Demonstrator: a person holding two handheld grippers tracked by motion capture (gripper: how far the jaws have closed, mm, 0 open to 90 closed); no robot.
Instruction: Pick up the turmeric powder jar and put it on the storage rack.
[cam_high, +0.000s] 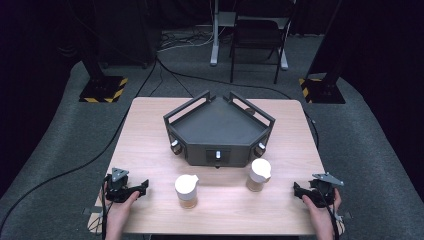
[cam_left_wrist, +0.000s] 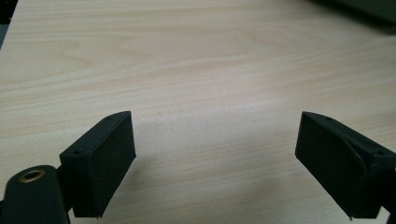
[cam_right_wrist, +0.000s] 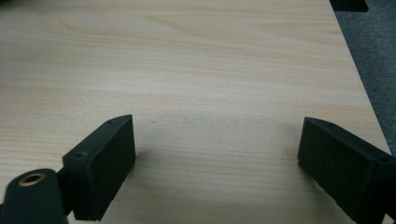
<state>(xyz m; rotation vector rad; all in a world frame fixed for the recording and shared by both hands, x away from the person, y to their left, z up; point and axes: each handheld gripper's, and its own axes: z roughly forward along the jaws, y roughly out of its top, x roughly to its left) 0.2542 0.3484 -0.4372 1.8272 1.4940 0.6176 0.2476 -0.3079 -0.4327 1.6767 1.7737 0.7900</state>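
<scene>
Two white-capped jars stand upright on the worktop (cam_high: 150, 130), just in front of a dark angular tray (cam_high: 218, 131): the left jar (cam_high: 186, 190) and the right jar (cam_high: 258, 174), well apart from each other. The left tool (cam_high: 145, 186) rests near the worktop's left front corner, held by a hand (cam_high: 120, 207), its jaws spread wide with bare wood between them. The right tool (cam_high: 296, 189) sits near the right front corner, jaws likewise apart and holding nothing.
</scene>
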